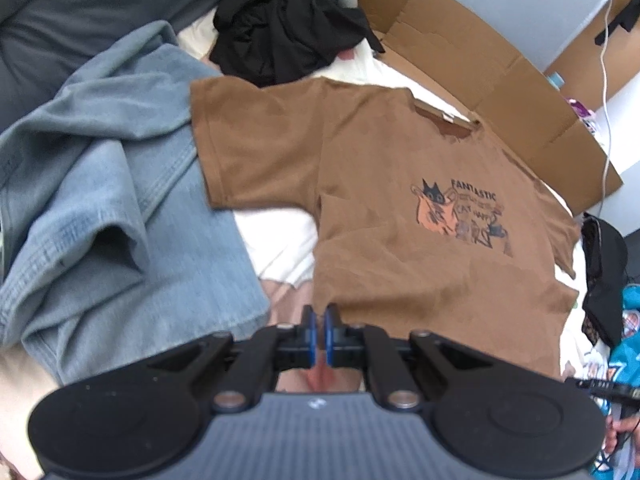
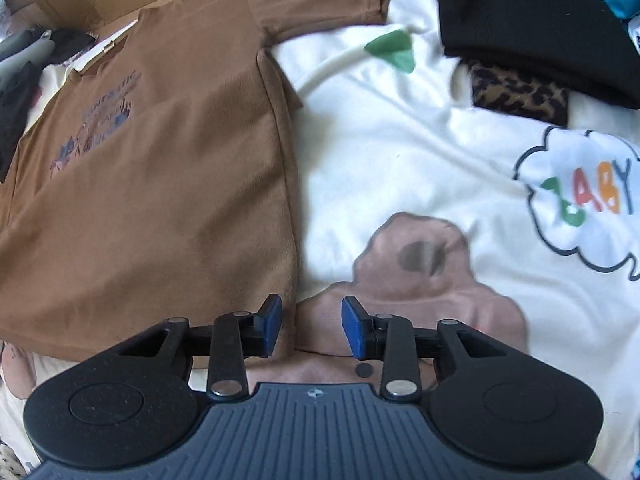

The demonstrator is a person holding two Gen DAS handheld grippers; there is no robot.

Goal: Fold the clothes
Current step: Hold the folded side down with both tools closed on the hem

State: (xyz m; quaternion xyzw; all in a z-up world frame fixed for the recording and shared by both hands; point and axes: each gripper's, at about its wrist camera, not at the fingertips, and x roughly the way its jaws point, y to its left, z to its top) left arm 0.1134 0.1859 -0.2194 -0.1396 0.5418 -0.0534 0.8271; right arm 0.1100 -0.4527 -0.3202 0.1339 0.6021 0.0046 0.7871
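A brown T-shirt point(image 1: 420, 208) with a cat print lies spread flat, front up, on a white printed bedcover point(image 2: 400, 152). In the left wrist view my left gripper point(image 1: 319, 320) is shut at the shirt's bottom hem corner; whether cloth sits between the pads is not clear. In the right wrist view the same brown T-shirt point(image 2: 160, 184) lies to the left. My right gripper point(image 2: 310, 312) is open, its left pad point(image 2: 271, 320) over the shirt's other bottom hem corner, its right pad over the bedcover. It holds nothing.
A light blue denim garment point(image 1: 112, 208) lies bunched left of the shirt. A black garment point(image 1: 280, 28) is heaped beyond it. Flattened cardboard point(image 1: 500, 72) runs along the far side. Black and leopard-print clothes point(image 2: 528, 40) lie at the right.
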